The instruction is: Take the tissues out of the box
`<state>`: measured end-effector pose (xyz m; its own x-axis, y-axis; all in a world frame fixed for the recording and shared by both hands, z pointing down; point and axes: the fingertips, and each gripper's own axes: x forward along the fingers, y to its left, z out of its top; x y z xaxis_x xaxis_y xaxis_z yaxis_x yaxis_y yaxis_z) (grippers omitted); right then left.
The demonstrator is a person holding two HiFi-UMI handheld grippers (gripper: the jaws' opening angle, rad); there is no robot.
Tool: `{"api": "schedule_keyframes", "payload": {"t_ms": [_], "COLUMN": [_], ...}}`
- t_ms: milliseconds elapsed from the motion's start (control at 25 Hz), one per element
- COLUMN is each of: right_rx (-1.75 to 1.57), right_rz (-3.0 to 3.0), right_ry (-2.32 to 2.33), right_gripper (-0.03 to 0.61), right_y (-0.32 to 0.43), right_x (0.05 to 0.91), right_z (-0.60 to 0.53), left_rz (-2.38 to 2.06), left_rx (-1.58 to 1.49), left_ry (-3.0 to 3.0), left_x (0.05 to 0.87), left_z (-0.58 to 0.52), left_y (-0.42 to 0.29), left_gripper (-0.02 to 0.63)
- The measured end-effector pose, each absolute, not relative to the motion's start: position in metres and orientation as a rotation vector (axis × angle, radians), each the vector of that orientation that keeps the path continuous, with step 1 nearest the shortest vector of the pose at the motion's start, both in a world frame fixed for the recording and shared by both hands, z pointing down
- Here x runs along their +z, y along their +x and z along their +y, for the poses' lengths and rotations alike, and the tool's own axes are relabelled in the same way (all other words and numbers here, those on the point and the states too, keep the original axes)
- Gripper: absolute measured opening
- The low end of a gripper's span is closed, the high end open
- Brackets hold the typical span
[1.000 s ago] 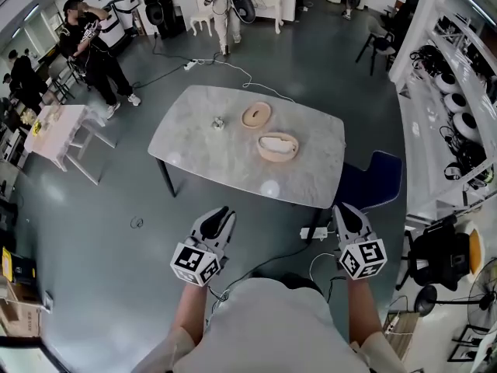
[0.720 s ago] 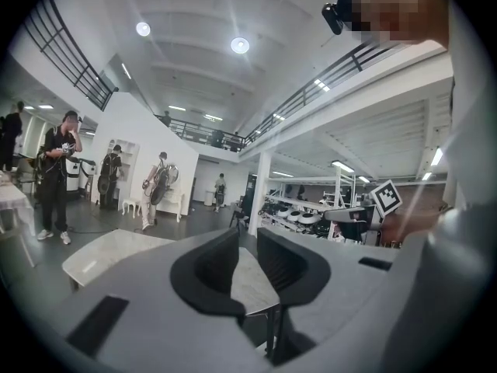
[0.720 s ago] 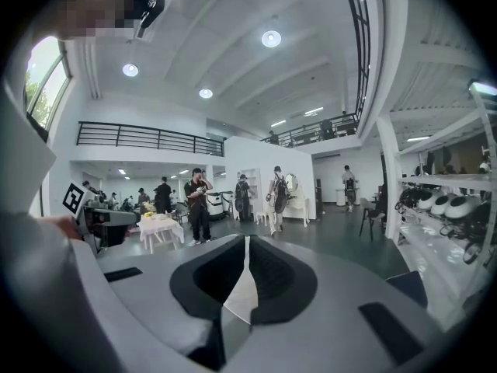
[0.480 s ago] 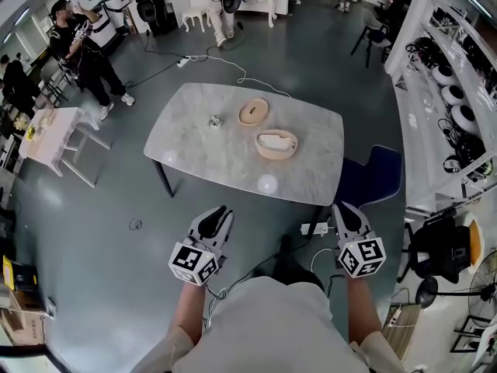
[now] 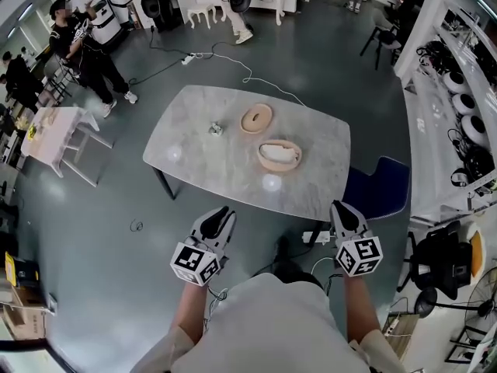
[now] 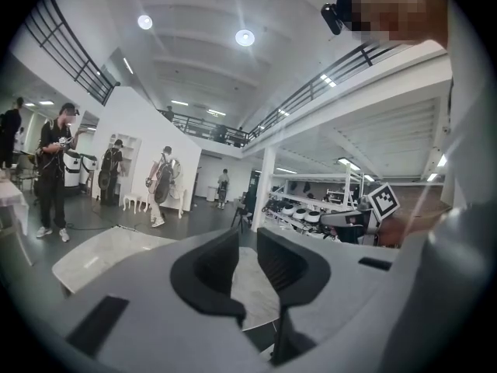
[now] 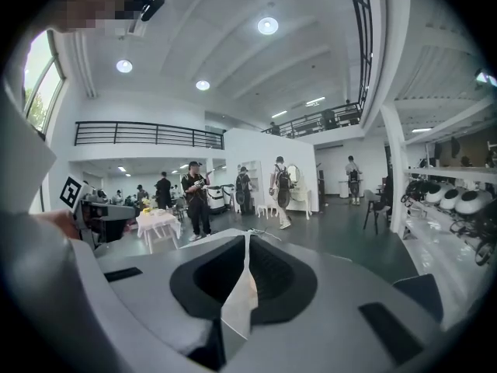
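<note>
An oval wooden tissue box (image 5: 278, 155) with white tissue showing in it sits on the marble table (image 5: 210, 162). Its round wooden lid (image 5: 256, 118) lies just behind it. I stand back from the table, and both grippers hang over the floor short of its near edge. My left gripper (image 5: 220, 217) (image 6: 247, 243) is open, with a gap between its jaws and nothing in it. My right gripper (image 5: 342, 210) (image 7: 247, 239) has its jaws together, and a thin white strip of tissue (image 7: 242, 294) is pinched in the seam.
A small crumpled object (image 5: 216, 129) lies left of the lid. A blue chair (image 5: 380, 189) stands at the table's right corner. Cables and a power strip (image 5: 314, 235) run over the floor near my feet. People (image 5: 85, 49) and a white side table (image 5: 54, 134) are far left, shelves (image 5: 458, 107) on the right.
The table has slid slightly lower and to the right in the head view. Both grippers keep the same pose and the same jaw setting.
</note>
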<state>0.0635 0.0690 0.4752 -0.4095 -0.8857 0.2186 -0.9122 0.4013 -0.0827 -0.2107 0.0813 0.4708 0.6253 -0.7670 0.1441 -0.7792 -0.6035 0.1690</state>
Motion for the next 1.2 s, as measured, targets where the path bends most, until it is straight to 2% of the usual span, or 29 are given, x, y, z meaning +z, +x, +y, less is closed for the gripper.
{"api": "schedule_keyframes", "payload": {"t_ms": [640, 1200], "right_rx": [0.42, 0.5], "right_rz": [-2.541, -2.514], "right_ry": [1.433, 1.352], "right_gripper": [0.041, 0.041], "right_y": [0.105, 0.094], "right_x": [0.515, 0.544], "right_z": [-0.101, -0.157], "left_rz": [-1.291, -1.231], "left_rx": [0.219, 0.312], "left_ry": [2.601, 2.58], "left_x": [0.496, 0.514], "left_z": [-0.071, -0.139], "left_y": [-0.143, -0.13], "left_gripper": [0.081, 0.081]}}
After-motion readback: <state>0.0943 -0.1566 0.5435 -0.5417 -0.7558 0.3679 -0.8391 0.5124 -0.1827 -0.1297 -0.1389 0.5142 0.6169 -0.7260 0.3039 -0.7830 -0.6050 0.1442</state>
